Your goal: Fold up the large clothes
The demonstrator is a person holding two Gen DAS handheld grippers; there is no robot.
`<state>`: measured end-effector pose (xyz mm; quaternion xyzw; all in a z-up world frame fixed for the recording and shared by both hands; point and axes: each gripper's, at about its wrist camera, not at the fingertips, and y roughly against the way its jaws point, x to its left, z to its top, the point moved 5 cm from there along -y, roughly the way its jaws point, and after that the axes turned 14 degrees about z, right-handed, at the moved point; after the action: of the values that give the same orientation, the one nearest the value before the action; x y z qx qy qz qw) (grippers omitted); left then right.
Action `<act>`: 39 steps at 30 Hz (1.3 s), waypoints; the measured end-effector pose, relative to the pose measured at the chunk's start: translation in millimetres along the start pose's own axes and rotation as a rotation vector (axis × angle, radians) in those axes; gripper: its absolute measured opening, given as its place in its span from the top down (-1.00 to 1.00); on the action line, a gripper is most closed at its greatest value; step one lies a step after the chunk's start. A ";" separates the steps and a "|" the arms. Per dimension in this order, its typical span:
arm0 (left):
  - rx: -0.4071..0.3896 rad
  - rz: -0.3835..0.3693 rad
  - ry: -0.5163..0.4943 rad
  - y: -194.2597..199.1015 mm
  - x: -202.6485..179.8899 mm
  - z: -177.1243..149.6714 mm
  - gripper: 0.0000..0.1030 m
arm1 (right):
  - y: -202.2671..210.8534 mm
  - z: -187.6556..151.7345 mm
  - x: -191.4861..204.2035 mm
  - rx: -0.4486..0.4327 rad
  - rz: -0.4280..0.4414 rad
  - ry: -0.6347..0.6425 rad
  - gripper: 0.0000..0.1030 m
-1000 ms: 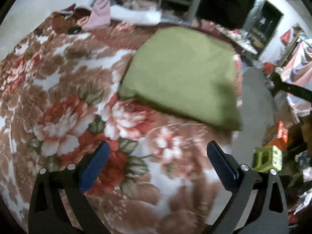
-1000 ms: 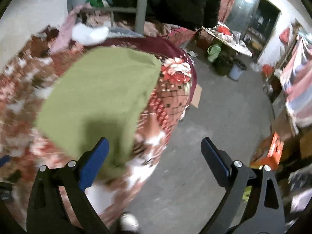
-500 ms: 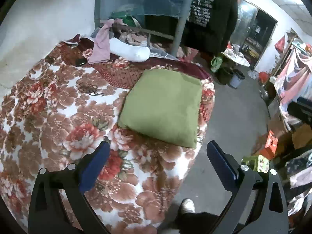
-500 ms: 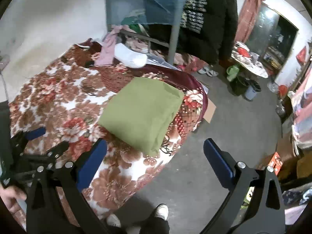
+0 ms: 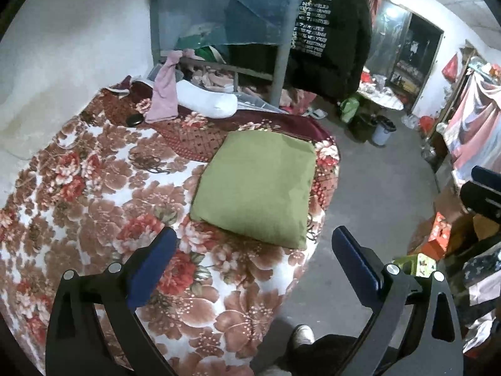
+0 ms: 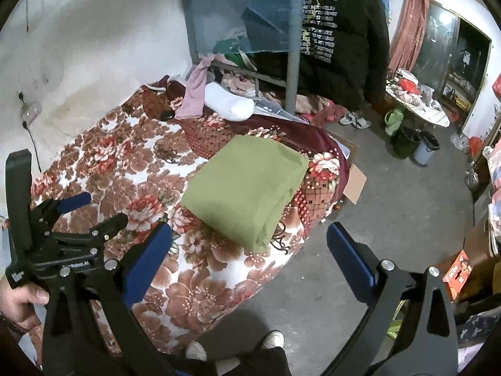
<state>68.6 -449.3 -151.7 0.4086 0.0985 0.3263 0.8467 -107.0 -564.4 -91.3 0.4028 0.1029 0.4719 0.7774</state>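
Observation:
A folded olive-green garment (image 5: 256, 188) lies as a flat rectangle near the right corner of the floral blanket (image 5: 94, 188) on the bed; it also shows in the right wrist view (image 6: 247, 191). My left gripper (image 5: 253, 260) is open and empty, held high above the bed's near edge, well back from the garment. My right gripper (image 6: 250, 250) is open and empty, also raised and apart from the garment. The left gripper shows at the left of the right wrist view (image 6: 78, 213), held in a hand.
A pink cloth (image 5: 164, 97), a white bundle (image 5: 206, 101) and a small black object (image 5: 134, 120) lie at the bed's far end by a metal frame (image 5: 281, 53). A black jacket (image 5: 328, 31) hangs behind. Concrete floor (image 5: 375, 194), bins and boxes lie to the right.
Both grippers have pulled up and back from the green garment, which now looks smaller and lies still on the bed. Both stayed open.

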 end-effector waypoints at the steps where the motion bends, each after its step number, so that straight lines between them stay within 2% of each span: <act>1: -0.003 0.009 -0.004 0.5 -1.2 3.1 -0.89 | -1.0 0.3 -0.6 0.001 0.004 -0.002 -0.90; 19: -0.050 -0.004 -0.073 -11.6 -22.0 55.6 -0.89 | -18.2 24.1 -6.5 -0.018 0.006 -0.033 -0.90; 39: -0.033 -0.045 -0.065 -17.8 -27.0 61.1 -0.89 | -20.5 28.2 -15.8 -0.011 -0.010 -0.054 -0.90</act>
<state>82.7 -512.7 -128.3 0.4029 0.0747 0.2952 0.8631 -86.8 -596.9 -91.1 0.4106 0.0811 0.4576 0.7845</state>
